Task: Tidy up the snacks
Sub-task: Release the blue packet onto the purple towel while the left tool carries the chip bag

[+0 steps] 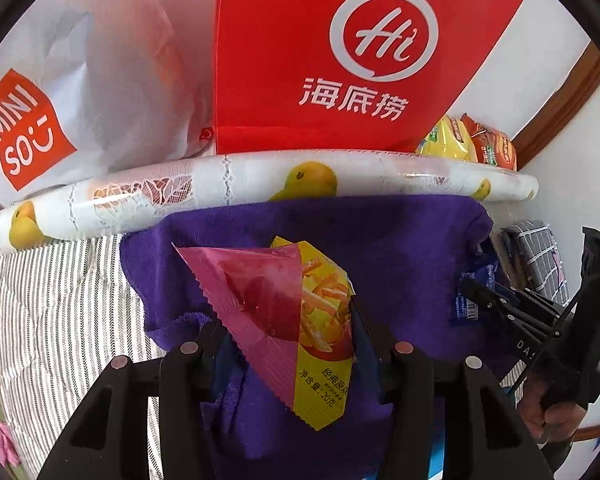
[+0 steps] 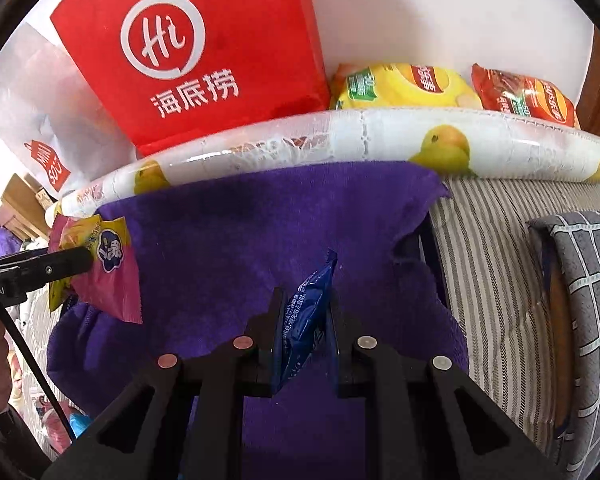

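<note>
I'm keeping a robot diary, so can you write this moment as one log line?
left gripper: shut on pink-yellow snack packet | right gripper: shut on blue snack packet | both over purple towel

purple towel [image 2: 236, 216], red bag [image 1: 340, 48], striped cloth [image 1: 60, 312]

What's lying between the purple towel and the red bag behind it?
A rolled fruit-print sheet runs across between the purple towel and the red bag; both wrist views show it.
</note>
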Available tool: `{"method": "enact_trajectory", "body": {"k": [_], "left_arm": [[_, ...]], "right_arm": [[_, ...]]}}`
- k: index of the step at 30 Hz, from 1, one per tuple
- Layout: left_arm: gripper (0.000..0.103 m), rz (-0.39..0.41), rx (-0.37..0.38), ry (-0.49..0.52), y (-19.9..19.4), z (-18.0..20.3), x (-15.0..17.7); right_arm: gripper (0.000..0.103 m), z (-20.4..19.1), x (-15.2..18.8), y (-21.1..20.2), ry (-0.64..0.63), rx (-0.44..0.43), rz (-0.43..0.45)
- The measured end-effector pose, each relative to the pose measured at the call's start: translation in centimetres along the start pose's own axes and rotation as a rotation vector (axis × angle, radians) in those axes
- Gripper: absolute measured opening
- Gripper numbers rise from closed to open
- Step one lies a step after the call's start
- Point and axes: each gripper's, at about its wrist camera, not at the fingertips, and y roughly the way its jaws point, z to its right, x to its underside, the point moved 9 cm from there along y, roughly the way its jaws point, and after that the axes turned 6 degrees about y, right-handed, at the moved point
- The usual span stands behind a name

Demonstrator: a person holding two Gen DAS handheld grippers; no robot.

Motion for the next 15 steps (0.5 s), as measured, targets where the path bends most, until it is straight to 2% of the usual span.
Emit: {"method": "enact_trajectory", "body": {"k": [13,15], "left_arm": [[0.049,-0.039,-0.002,-0.01,1.9,0.3,0.3],[0.049,-0.048,0.001,-0.013,2.2,0.3,0.4]], "right_arm": [[0.023,0.1,0.2,0.8,0.004,0.005,-0.022],[0.033,0.0,0.2,0.7,-0.005,0.014,-0.018]]}}
